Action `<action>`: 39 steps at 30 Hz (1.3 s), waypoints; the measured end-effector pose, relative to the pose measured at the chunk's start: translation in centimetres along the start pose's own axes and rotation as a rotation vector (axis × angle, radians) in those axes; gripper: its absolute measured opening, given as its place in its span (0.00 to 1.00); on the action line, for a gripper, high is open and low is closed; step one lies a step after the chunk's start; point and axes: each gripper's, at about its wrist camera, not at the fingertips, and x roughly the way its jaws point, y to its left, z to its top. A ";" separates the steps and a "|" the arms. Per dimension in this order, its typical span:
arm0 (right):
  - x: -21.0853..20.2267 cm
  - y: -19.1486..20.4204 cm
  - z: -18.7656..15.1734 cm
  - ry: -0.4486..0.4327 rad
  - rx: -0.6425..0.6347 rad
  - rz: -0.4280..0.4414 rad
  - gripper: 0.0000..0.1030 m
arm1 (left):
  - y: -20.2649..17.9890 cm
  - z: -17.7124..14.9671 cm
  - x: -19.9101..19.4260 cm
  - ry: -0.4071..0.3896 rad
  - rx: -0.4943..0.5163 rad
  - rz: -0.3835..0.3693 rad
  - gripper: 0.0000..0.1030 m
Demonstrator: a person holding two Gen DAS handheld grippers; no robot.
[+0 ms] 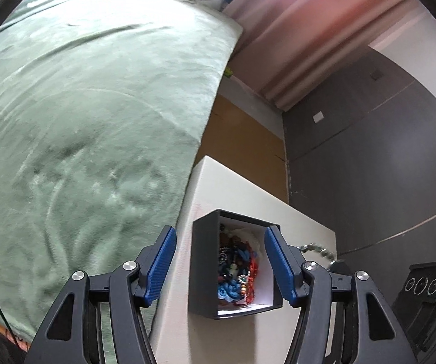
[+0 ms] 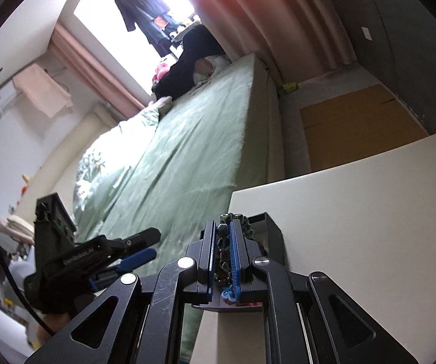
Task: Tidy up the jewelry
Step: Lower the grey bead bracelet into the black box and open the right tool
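A small black box (image 1: 204,267) with a white lining stands on the white table (image 1: 248,188), holding a heap of blue, red and beaded jewelry (image 1: 236,270). My left gripper (image 1: 220,231) is open, its blue pads (image 1: 162,261) on either side of the box and clear of its walls. My right gripper (image 2: 224,227) is shut on a strand of dark green beads (image 2: 222,242), held just over the box (image 2: 274,236). In the left wrist view the bead strand (image 1: 316,247) shows to the right of the box. The left gripper (image 2: 140,245) appears at the left of the right wrist view.
A bed with a green cover (image 1: 81,121) runs along the table's left side. Beyond the table lie a brown cardboard sheet (image 1: 245,133), a pink curtain (image 1: 293,30) and a dark grey wall (image 1: 384,136). A black device (image 1: 427,288) sits at the right edge.
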 end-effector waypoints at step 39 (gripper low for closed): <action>-9.7 -6.2 -1.7 0.019 0.088 -0.304 0.75 | -12.1 -10.6 -2.7 -0.143 0.467 0.202 0.81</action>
